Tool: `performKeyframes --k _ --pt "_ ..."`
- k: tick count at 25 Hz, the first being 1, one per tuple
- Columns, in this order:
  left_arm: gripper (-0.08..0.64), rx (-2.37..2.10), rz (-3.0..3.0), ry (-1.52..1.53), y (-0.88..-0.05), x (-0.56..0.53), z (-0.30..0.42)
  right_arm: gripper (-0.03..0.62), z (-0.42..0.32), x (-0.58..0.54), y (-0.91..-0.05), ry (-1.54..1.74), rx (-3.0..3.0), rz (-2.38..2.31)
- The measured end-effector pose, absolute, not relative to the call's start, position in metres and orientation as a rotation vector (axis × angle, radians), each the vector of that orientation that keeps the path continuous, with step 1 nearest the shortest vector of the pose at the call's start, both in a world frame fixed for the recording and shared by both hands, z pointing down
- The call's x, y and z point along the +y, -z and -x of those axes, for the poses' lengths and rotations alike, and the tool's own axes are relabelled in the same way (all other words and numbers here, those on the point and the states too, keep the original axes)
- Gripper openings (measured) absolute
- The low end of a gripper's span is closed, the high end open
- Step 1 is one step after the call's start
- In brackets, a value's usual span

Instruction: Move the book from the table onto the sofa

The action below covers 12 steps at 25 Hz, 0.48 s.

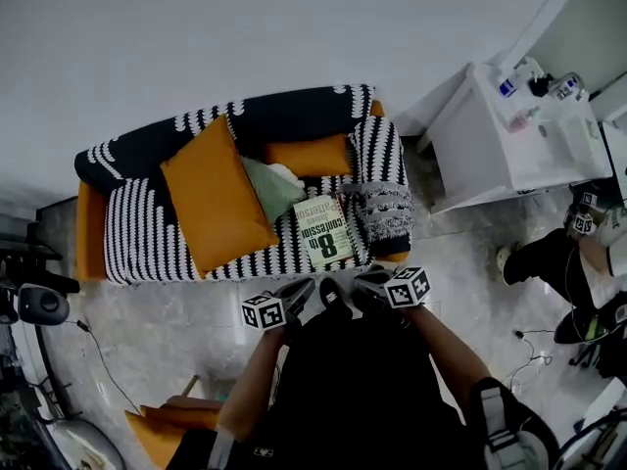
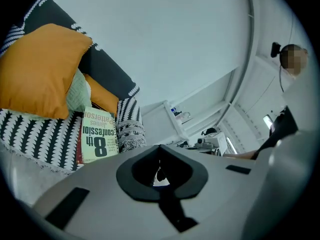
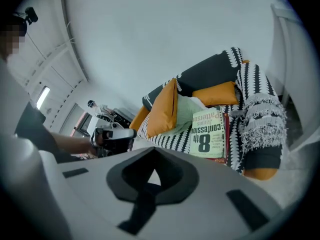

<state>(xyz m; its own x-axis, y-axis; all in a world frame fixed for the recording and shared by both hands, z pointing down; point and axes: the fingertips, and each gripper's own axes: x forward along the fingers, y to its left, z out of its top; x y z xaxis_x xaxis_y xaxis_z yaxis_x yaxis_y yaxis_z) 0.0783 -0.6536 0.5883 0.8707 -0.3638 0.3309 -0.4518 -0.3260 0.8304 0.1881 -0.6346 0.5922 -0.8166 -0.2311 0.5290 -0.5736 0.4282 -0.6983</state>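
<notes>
The flat, pale-green paperback book (image 1: 323, 231) lies face up at the right end of the striped woven sofa (image 1: 137, 238) seat, between a soft green cushion (image 1: 269, 189) and a fringed throw (image 1: 384, 209). A plump orange cushion (image 1: 216, 199) leans further left. Nearer, the left tongs (image 1: 302, 288) and right tongs (image 1: 368, 280) are clenched, empty.

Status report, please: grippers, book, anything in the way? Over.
Left gripper shut, empty; right gripper shut, empty. Book flat on sofa seat, apart from both grippers. Nothing in the way.
</notes>
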Motion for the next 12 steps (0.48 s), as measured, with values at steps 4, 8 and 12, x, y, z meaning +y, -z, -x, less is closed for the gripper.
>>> performKeyframes --k 4,8,12 --pt "0.011 -0.569 -1.973 -0.099 -0.572 -0.641 -0.078 0.008 -0.181 -0.626 -0.583 -1.329 -2.359 -0.702" --pt "0.011 -0.561 -2.007 -0.101 -0.565 -0.642 -0.083 0.008 -0.180 -0.631 -0.573 -1.318 -2.395 -0.726" --pt "0.011 -0.560 -2.021 -0.095 -0.563 -0.644 -0.082 0.007 -0.172 -0.629 -0.570 -1.332 -2.414 -0.720"
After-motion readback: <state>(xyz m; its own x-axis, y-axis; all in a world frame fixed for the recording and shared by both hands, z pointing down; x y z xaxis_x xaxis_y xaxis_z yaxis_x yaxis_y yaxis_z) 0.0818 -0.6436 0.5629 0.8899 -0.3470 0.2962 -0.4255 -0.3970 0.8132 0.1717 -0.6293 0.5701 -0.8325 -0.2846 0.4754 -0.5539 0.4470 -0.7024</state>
